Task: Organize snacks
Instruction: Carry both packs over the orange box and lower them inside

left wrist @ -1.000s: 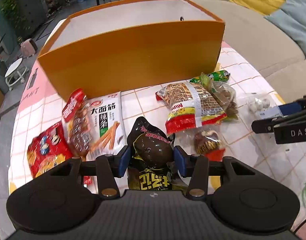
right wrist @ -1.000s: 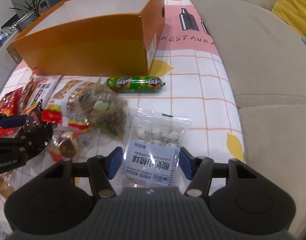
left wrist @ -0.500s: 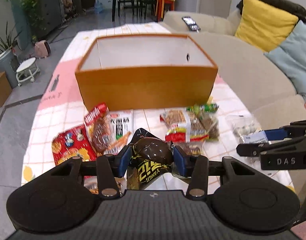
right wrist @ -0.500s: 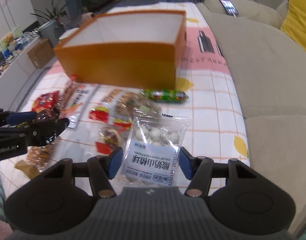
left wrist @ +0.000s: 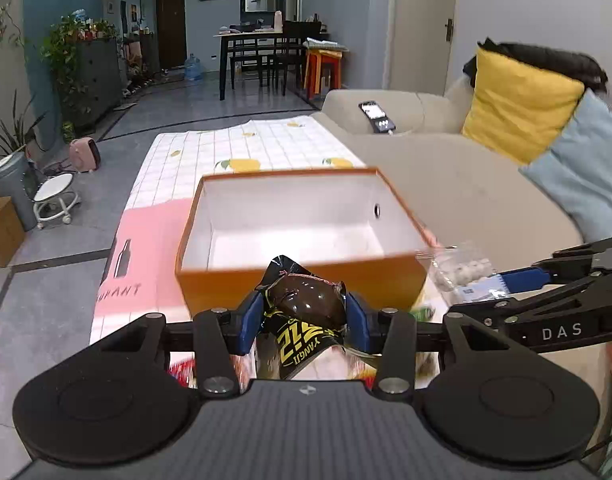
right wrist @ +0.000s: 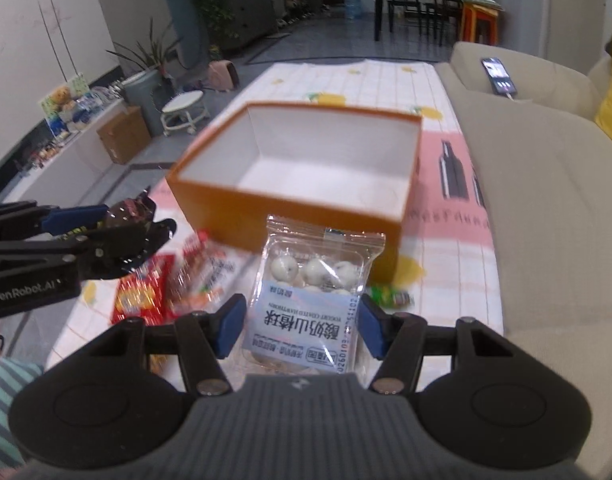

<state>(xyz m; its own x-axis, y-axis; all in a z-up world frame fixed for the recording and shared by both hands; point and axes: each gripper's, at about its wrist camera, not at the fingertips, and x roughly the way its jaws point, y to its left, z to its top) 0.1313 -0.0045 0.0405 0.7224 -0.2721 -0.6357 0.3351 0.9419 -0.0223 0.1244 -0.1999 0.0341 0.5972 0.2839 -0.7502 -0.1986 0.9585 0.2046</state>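
Note:
My left gripper (left wrist: 304, 314) is shut on a black and yellow snack packet (left wrist: 306, 312), held in the air just before the near wall of the orange box (left wrist: 306, 280). The box stands open with a bare white inside (right wrist: 325, 160). My right gripper (right wrist: 302, 320) is shut on a clear pack of white yogurt balls (right wrist: 313, 292), also lifted, in front of the box's near right corner. In the right wrist view the left gripper (right wrist: 146, 228) with its dark packet shows at the left; in the left wrist view the right gripper (left wrist: 477, 280) shows at the right.
Red snack bags (right wrist: 146, 296) and a green sausage stick (right wrist: 389, 296) lie on the checked tablecloth (right wrist: 445, 276) below. A beige sofa (right wrist: 545, 200) with a phone (left wrist: 375, 116) and cushions (left wrist: 521, 104) runs along the right.
Both grippers rose with their packets and tilted up; the box's inside now shows from above and the snacks on the cloth have dropped below view.

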